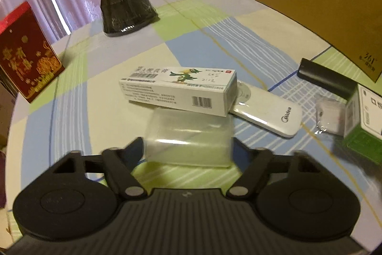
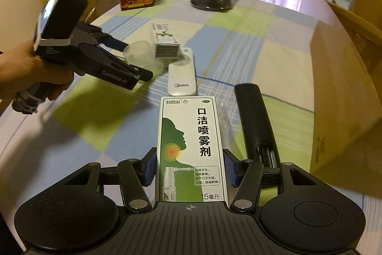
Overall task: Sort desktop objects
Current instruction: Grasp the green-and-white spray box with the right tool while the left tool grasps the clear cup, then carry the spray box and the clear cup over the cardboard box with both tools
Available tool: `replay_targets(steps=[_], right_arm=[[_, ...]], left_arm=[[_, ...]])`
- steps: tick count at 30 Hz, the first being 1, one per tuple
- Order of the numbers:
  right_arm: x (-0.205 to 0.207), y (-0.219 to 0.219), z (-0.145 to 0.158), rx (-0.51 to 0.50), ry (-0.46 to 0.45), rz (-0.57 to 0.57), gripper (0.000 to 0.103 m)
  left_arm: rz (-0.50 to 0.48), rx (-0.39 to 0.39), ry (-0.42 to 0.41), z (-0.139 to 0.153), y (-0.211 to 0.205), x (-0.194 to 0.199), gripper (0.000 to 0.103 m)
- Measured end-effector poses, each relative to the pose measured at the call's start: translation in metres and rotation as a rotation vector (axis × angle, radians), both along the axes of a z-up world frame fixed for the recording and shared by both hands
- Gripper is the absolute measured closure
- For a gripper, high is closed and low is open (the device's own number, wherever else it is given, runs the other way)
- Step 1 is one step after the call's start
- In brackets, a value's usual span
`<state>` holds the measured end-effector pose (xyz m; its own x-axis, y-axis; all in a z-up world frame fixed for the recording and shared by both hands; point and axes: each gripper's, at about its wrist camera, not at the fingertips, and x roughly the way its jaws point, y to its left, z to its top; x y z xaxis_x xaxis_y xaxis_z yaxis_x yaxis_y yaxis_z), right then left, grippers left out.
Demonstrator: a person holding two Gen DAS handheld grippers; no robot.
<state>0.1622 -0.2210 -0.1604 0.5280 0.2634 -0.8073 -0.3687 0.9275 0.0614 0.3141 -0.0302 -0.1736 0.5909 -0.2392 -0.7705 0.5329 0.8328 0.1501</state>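
**Both grippers closed on items over the checked tablecloth**

The left gripper [image 1: 188, 147] has its two fingers pressed against the sides of a translucent plastic cup [image 1: 188, 138], which lies on its side between them, open end toward the camera; it is clenched on the cup. In the right wrist view the same gripper [image 2: 133, 59] is seen held by a hand [image 2: 28, 73], with the cup [image 2: 140, 56] at its tips, low over the tablecloth [image 2: 95, 116]. The cup is clear, faintly milky, and somewhat blurred.

Just beyond the cup lies a white ointment box [image 1: 179, 92] printed with a green cartoon bird and barcodes. Its far end rests on a white Midea remote control [image 1: 269, 116], which runs out from under it toward the right.

The right gripper [image 2: 189, 166] grips a green-and-white throat spray box [image 2: 191, 147] between its blue pads [image 2: 149, 169], the box lying lengthwise along the fingers, printed face up, marked 15 ml. From the left wrist view this box [image 1: 365, 126] shows at the right edge. A black remote control [image 2: 255, 121] lies just right of the box, with crinkled clear plastic wrap [image 2: 226, 121] between them.

Farther back stand a red gift box [image 1: 28, 59] and a black lidded container [image 1: 126, 8]. An open cardboard box [image 1: 317, 8] stands at the right side.
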Motion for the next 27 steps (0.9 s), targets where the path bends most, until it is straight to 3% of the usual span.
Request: replay_targets(steps=[5, 11, 19, 27], right_arm=[[-0.012, -0.003, 0.004, 0.031, 0.019, -0.018, 0.048], [-0.039, -0.001, 0.005, 0.043, 0.058, -0.016, 0.048], [-0.079, -0.001, -0.008, -0.048, 0.095, 0.026, 0.048], [-0.085, 0.002, -0.024, -0.089, 0.078, 0.049, 0.047]], left_arm=[[0.011, 0.010, 0.032, 0.008, 0.002, -0.021, 0.033], [0.010, 0.014, 0.078, 0.023, 0.002, -0.081, 0.033], [0.026, -0.007, 0.110, 0.022, -0.009, -0.156, 0.032], [0.028, 0.007, 0.097, 0.011, -0.011, -0.159, 0.024]])
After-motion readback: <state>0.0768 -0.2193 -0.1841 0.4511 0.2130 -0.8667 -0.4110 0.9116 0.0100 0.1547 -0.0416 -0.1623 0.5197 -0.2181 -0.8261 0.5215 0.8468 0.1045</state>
